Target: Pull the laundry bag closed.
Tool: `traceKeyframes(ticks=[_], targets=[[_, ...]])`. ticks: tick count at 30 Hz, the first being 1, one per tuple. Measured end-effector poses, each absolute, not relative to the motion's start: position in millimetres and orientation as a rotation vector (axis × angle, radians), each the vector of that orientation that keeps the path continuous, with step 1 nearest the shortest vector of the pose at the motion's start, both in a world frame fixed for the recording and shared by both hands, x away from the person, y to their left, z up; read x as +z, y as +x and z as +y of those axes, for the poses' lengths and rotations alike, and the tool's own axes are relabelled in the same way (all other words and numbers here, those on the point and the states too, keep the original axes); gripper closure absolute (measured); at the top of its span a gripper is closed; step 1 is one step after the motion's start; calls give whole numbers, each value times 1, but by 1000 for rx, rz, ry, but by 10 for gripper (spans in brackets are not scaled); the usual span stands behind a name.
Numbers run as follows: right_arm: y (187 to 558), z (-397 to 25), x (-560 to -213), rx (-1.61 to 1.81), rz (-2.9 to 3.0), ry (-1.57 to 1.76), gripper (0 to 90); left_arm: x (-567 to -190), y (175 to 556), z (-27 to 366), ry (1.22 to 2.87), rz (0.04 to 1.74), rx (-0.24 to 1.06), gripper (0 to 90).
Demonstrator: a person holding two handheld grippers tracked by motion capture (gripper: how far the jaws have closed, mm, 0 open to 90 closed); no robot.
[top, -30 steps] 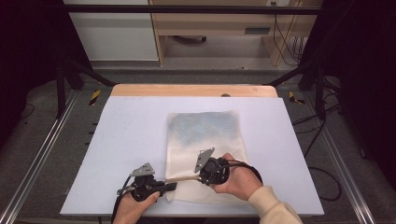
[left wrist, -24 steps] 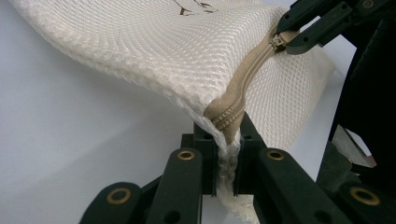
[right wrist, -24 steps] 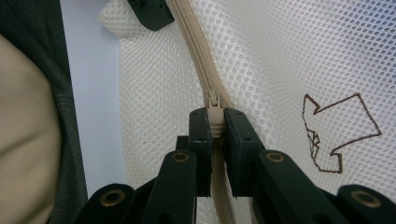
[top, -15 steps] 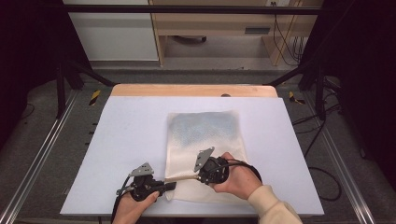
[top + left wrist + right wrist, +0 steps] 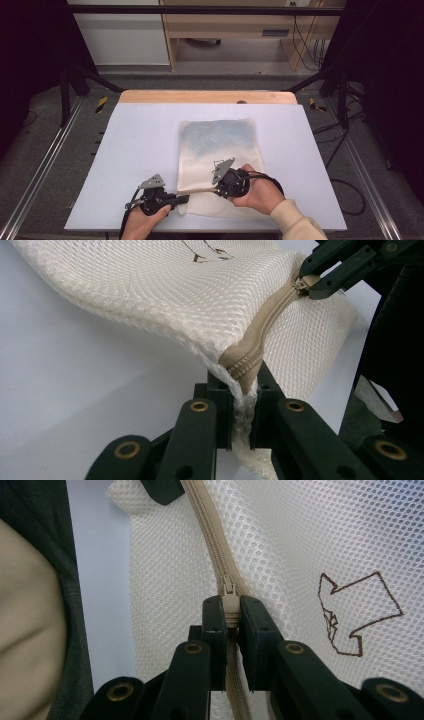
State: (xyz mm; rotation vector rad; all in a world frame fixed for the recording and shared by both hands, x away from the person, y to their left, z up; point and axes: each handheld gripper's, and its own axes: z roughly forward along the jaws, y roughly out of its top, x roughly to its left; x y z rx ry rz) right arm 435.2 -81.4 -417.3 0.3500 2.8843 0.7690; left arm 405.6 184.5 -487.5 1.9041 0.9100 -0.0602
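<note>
White mesh laundry bag (image 5: pixel 218 160), one, lying flat on the pale table (image 5: pixel 140 145), one, with its near edge lifted. Tan zipper (image 5: pixel 260 335), one, running along that near edge. Grippers, two: left gripper (image 5: pixel 243 410) clenched on the bag's near-left corner at the zipper's end; right gripper (image 5: pixel 231 615) clamped on the zipper pull (image 5: pixel 229 592), just right of the left one. Against half a second ago, nothing has visibly shifted.

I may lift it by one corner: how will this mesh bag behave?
Probably floppy: the mesh bag sags and folds between the left tongs and right tongs. Likely light, being thin open netting. The zipper bends too, so little stiffness there.
</note>
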Motion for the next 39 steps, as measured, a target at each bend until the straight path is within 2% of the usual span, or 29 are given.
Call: traceKeyframes(ticks=[39], targets=[[430, -97, -416, 748, 2859, 400, 822, -485, 405, 186, 1912, 898, -44, 828]])
